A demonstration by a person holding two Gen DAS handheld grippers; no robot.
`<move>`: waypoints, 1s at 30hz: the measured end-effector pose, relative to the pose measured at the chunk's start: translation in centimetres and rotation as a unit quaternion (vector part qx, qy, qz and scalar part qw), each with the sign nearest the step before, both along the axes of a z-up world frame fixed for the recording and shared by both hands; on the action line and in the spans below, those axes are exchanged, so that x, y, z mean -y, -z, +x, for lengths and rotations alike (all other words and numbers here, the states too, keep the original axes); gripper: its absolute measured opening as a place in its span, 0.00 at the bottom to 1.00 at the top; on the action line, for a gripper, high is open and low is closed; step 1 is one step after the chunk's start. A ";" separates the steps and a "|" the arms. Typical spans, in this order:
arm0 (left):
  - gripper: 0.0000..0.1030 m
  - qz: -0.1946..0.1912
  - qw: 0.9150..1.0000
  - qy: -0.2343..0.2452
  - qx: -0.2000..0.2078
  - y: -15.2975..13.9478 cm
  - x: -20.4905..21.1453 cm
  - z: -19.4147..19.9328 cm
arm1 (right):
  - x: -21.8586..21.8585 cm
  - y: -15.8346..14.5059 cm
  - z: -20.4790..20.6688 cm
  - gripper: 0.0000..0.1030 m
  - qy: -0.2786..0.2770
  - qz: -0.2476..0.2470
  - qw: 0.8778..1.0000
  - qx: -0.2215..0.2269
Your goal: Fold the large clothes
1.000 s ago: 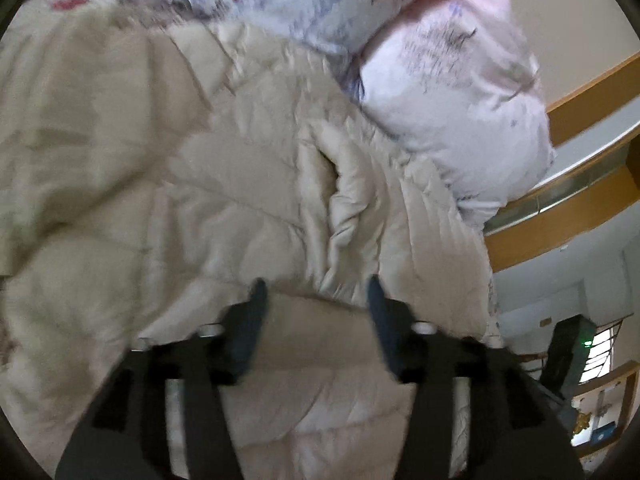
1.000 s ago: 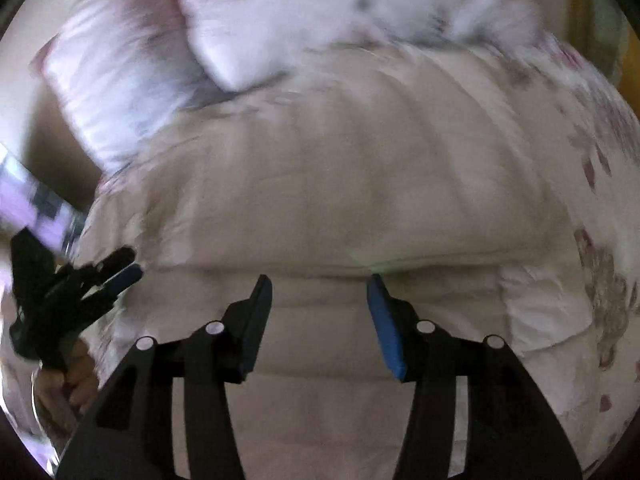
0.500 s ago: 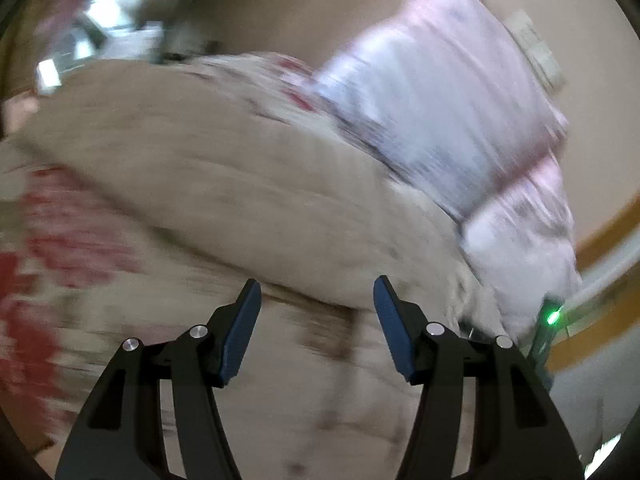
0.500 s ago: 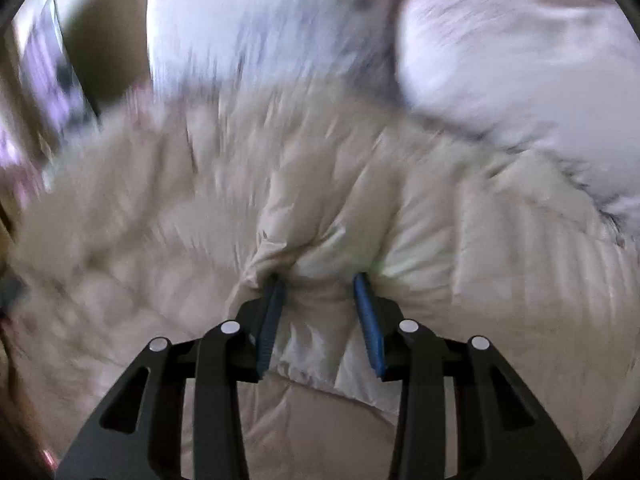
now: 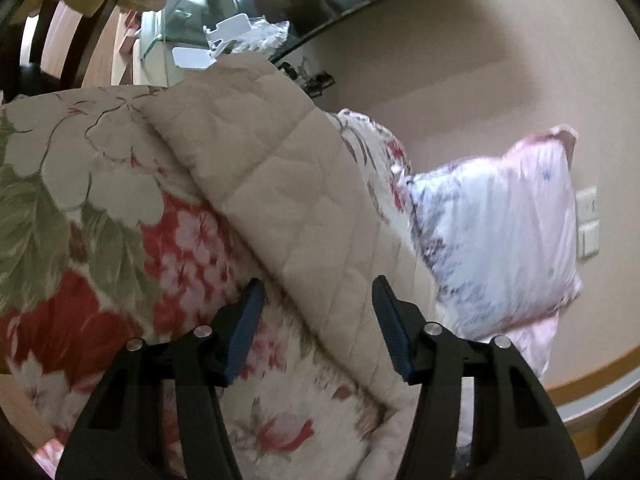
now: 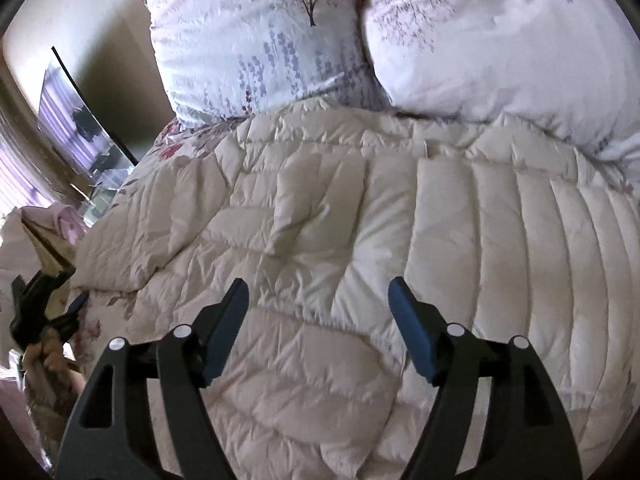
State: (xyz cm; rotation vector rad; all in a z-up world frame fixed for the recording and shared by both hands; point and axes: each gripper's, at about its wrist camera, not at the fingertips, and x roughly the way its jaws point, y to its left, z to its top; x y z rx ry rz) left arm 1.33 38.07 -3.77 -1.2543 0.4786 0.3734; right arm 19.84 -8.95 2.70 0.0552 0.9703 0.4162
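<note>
In the right wrist view the right gripper point(image 6: 318, 300), black with blue pads, hangs just above a puffy cream quilted down jacket point(image 6: 360, 248); its jaws are opening, stand well spread, and nothing is pinched between them, the pads clear of the fabric. The jacket lies spread across the bed, filling the middle of the view, its stitched channels running in rows on the right and creased into folds towards the left. Beyond its far edge two white pillows printed with lilac trees and flowers point(image 6: 256, 40) lean side by side, touching the jacket's upper hem. At the left edge of this view the left gripper point(image 6: 44, 304) shows small, held in a person's hand point(image 6: 48, 360) just beside the jacket's left border, over a floral bedspread

In the left wrist view the left gripper point(image 5: 318, 312) has its jaws closing yet spread apart, and a beige edge of the same jacket point(image 5: 304, 208) runs as a thick band between the blue pads point(image 5: 244, 328); whether the pads touch it I cannot tell. Left of that band lies the cream bedspread with big red flowers and green leaves point(image 5: 80, 240). Farther off one pillow point(image 5: 492, 240) rests against a beige wall point(image 5: 440, 72), and wall switches point(image 5: 588, 220) sit to the right
</note>
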 end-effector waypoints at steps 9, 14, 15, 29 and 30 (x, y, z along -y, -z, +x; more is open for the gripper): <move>0.29 -0.071 0.995 -0.066 0.031 1.8 -3.2 -0.9 | 1.3 0.9 -1.5 0.70 -0.006 0.009 1.000 -0.010; 0.14 -0.076 0.993 -0.084 0.023 2.2 -4.7 -1.2 | 3.4 1.0 -1.7 0.70 0.008 0.015 1.000 -0.008; 0.13 -0.071 0.994 -0.083 0.018 1.9 -4.7 -1.0 | 3.8 1.0 -1.8 0.70 0.011 0.016 1.000 -0.007; 0.09 0.081 0.978 0.151 0.120 -10.9 10.6 8.2 | 8.8 0.0 -2.7 0.72 0.052 0.031 0.998 0.013; 0.09 0.089 0.973 0.174 0.125 -11.6 12.3 9.0 | 8.9 0.0 -2.7 0.72 0.054 0.032 0.998 0.013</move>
